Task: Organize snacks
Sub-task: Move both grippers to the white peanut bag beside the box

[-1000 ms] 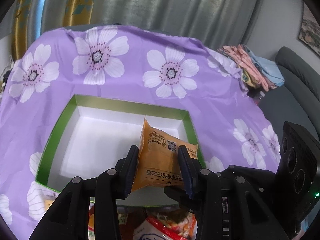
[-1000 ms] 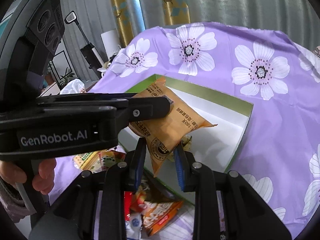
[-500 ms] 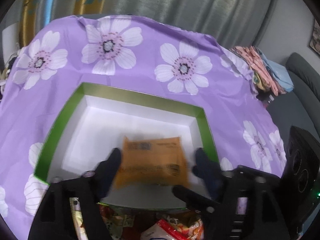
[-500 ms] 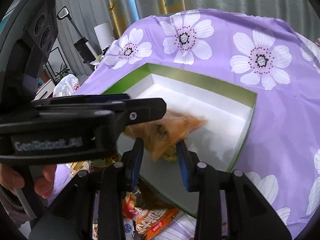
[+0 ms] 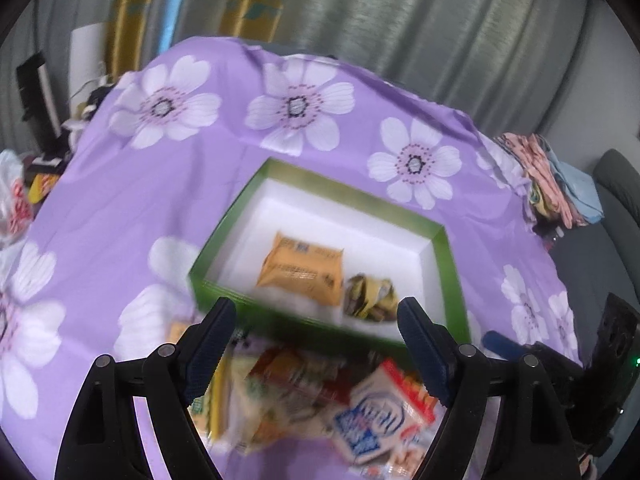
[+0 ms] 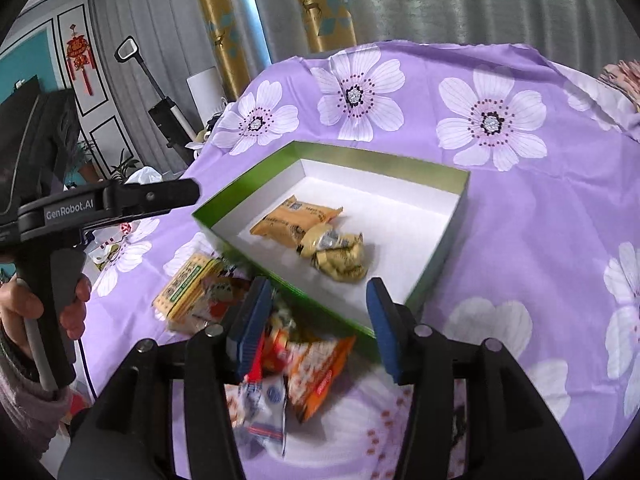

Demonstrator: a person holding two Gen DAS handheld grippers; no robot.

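Purple flowered cloth (image 6: 520, 216) covers the surface in both views. Only the right wrist view shows us a hand (image 6: 24, 312) at the left edge gripping the left gripper's handle; only the left wrist view shows folded fabrics (image 5: 556, 184) at the right edge. At centre frame we see the green box (image 6: 448, 248), holding an orange packet (image 6: 296, 220) and, touching it, a crumpled yellow packet (image 6: 340, 256). Both lie above and beyond the jaws, apart from them. We find the left gripper (image 5: 316, 344) released, jaws wide and holding nothing. The right gripper (image 6: 316, 328) is opening, jaws clear of any packet. Loose snack packets (image 6: 280, 360) lie on the cloth below the box, behind both pairs of jaws.
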